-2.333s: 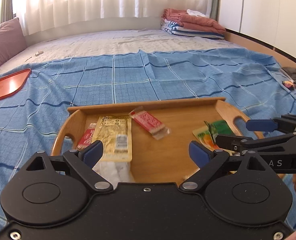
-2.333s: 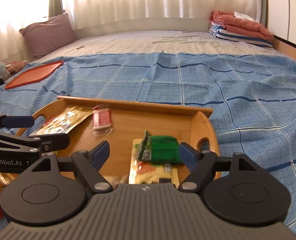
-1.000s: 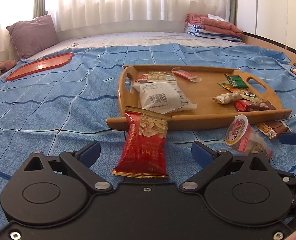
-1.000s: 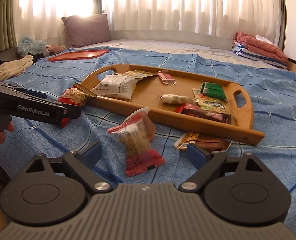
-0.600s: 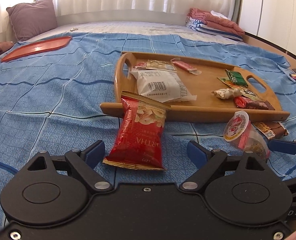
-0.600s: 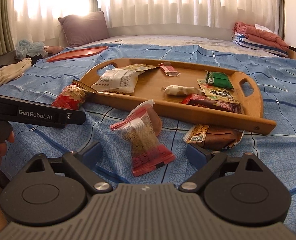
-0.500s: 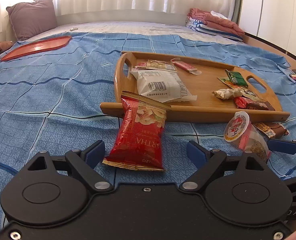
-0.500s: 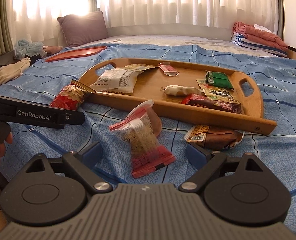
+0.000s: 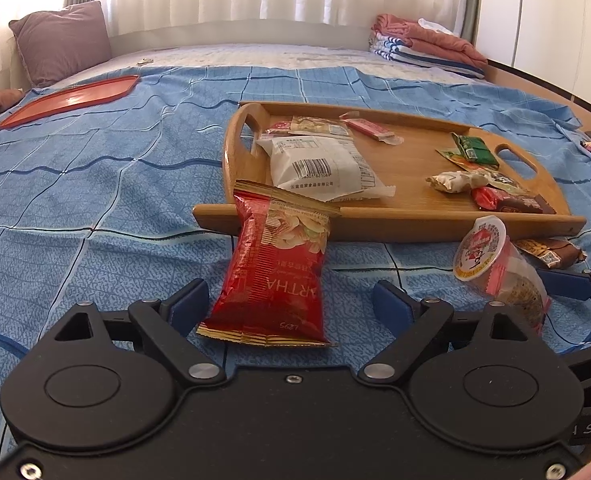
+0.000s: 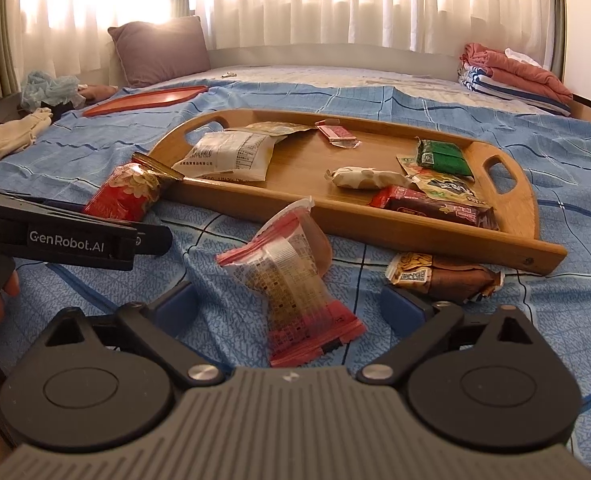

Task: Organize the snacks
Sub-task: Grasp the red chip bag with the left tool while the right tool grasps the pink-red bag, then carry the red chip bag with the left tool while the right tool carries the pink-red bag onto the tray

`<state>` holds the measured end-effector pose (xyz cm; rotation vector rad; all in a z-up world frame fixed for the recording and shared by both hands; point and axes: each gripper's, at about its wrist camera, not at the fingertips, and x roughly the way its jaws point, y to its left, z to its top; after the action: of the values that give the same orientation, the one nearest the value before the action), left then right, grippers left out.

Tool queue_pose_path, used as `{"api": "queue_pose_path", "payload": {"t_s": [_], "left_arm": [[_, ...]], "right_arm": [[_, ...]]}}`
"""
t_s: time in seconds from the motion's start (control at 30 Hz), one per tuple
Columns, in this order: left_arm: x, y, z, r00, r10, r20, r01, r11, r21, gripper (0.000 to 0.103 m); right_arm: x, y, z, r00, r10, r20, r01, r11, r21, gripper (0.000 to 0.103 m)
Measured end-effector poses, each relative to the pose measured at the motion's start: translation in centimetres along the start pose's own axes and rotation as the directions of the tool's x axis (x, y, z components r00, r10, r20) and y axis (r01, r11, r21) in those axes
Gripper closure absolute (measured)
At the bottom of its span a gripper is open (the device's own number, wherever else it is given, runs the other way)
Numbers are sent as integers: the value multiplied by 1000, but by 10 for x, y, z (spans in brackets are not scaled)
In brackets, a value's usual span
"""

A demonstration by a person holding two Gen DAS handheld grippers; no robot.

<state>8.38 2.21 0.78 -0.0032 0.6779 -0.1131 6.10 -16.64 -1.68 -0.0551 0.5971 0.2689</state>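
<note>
Between the spread blue pads of the left gripper [image 9: 291, 306] lies the lower end of a red snack bag [image 9: 273, 272], flat on the blue checked bedspread [image 9: 75, 184] with its top edge leaning on the near rim of the wooden tray [image 9: 415, 224]; the pads stand clear of the bag on both sides and grip nothing. Further right, the right gripper [image 10: 289, 310] has its jaws opening wide around a clear packet with red ends [image 10: 291, 276], which lies on the bedspread untouched by either pad. Just beside its right pad rests a brown wrapped snack [image 10: 451, 276] against the tray's near edge. On the tray sit a white bag [image 10: 227, 154], a green packet [image 10: 441, 156] and several smaller wrappers. Well beyond lie an orange tray [image 9: 71, 98], a mauve pillow [image 9: 63, 40] and folded towels [image 9: 427, 46].
</note>
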Motion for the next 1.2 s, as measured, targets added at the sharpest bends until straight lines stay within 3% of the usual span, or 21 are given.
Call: {"api": "queue_pose_path", "payload": {"t_s": [0.27,0.33,0.4,0.43,0.93,1.2], "left_arm": [[0,-1,-1,1000,0,6,0,1000,-6,17],[-3,0,-1,1000,9,19,-9,1000,-6,27],[-7,1,-2,999,18,35,-17,1000,-4,54],[-8,1,-1,999,16,37,-15,1000,-4,56],[-37,-5,5,994,-9,113,7,1000,17,57],[-49,-13,18,989,-40,145,35,999,33,57]], "right_arm": [[-3,0,0,1000,-5,11,5,1000,18,4],[-7,0,0,1000,-1,22,0,1000,27,6],[-10,-1,-1,999,8,35,-10,999,37,10],[-12,-2,-1,999,9,41,-11,999,40,12],[-28,-2,9,1000,3,29,-4,1000,15,67],[-44,-5,18,996,18,86,-22,999,43,68]]}}
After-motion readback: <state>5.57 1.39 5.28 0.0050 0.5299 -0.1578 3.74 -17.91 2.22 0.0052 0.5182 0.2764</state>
